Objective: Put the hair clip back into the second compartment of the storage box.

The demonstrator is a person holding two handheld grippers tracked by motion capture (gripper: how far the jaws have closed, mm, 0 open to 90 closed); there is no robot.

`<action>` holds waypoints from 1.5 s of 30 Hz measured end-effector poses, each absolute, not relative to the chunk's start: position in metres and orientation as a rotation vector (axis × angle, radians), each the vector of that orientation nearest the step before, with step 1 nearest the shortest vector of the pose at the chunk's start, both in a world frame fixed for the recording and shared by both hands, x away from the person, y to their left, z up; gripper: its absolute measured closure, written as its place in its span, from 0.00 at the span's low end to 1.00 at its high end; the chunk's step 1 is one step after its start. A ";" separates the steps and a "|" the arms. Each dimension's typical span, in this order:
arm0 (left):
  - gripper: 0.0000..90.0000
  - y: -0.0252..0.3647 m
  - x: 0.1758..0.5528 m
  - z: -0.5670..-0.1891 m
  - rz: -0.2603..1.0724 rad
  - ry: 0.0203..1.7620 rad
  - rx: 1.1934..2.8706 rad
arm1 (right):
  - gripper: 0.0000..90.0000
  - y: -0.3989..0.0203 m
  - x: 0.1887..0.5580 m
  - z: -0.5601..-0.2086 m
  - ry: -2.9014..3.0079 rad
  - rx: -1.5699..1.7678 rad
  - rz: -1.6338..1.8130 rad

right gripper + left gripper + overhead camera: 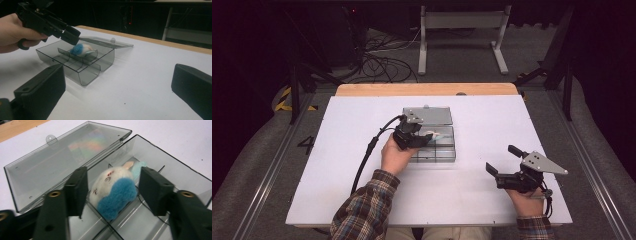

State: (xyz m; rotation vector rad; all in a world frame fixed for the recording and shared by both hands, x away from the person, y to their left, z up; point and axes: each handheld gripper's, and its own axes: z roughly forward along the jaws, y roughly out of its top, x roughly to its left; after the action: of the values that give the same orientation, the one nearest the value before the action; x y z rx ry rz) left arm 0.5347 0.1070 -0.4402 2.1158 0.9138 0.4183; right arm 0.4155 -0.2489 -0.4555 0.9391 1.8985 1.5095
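While I hover, left gripper [112, 192]: fingers wide, flanking the white-and-blue plush toy [113, 191] inside the smoky clear plastic box [175, 170].
Right gripper [507, 162]: fingers wide, bare white surface [362, 190] around.

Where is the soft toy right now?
In the left gripper view, the soft toy lies inside the open clear box, beside the lid hinge, below the open left gripper.

Overhead and gripper-mounted, sharing box [432, 142].

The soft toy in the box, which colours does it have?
The soft toy is white and blue, with a pale turquoise part; the left gripper view shows it best.
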 end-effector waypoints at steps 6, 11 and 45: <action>0.70 0.111 0.531 -0.437 0.396 0.896 2.131 | 0.00 -0.248 0.416 -0.456 1.899 0.939 1.505; 0.81 0.113 0.529 -0.437 0.358 0.879 2.150 | 0.00 -0.248 0.416 -0.456 1.899 0.939 1.502; 1.00 0.108 0.539 -0.458 0.319 0.923 2.264 | 0.00 -0.248 0.416 -0.456 1.901 0.946 1.497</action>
State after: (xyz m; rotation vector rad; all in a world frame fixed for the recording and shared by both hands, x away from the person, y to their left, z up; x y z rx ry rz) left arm 0.5385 0.1076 -0.4581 2.2643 0.9225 0.3191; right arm 0.4157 -0.2478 -0.4559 0.9458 1.9009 1.4972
